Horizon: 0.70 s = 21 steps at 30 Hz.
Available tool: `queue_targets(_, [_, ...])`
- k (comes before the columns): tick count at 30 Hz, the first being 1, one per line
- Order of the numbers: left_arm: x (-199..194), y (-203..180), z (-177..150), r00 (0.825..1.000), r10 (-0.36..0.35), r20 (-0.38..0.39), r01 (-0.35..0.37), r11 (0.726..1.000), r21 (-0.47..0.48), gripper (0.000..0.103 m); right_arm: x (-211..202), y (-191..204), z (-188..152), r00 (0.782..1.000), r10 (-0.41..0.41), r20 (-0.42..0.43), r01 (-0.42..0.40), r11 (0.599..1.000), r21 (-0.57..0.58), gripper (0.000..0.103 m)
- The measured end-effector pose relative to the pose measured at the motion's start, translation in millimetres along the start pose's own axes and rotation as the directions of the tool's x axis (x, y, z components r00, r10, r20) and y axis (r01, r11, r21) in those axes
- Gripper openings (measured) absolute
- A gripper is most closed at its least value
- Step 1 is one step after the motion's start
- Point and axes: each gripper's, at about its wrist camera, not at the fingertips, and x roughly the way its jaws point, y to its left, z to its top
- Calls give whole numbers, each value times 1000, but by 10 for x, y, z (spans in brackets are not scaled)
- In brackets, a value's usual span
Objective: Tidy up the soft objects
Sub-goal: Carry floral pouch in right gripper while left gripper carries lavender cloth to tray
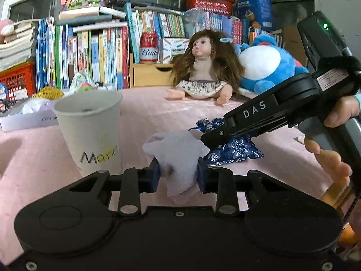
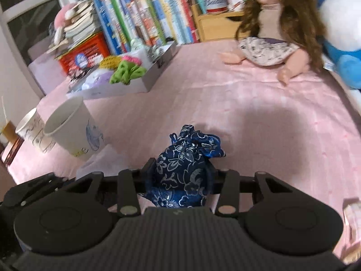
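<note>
My left gripper (image 1: 178, 174) is shut on a crumpled white tissue (image 1: 178, 155), held just above the pink cloth. My right gripper (image 2: 180, 176) is shut on a blue floral drawstring pouch (image 2: 185, 169). In the left wrist view the right gripper (image 1: 211, 139) reaches in from the right and sits on the same pouch (image 1: 234, 150), right beside the tissue. A shallow grey box (image 2: 155, 76) at the left back holds soft items, among them a green cloth piece (image 2: 127, 71) and a yellow knitted one (image 2: 110, 61).
A white paper cup (image 1: 92, 131) stands just left of the tissue; a second cup (image 2: 30, 126) stands further left. A doll (image 1: 203, 67) and a blue plush toy (image 1: 268, 65) sit at the back. Books, a red can (image 1: 149, 47) and a wooden drawer box (image 1: 151, 73) line the back.
</note>
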Motion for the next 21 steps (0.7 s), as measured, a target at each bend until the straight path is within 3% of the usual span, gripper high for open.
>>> queue_targets(10, [-406,109,203,997,-25,67,22,999,41,30,-261,159,-28,990,-68,120,59,996,70,48])
queue_targets(21, [-727,505,523,997,-8,71,6,1000,24,30,-493,534,140,971,-94,221,80,994,71,48])
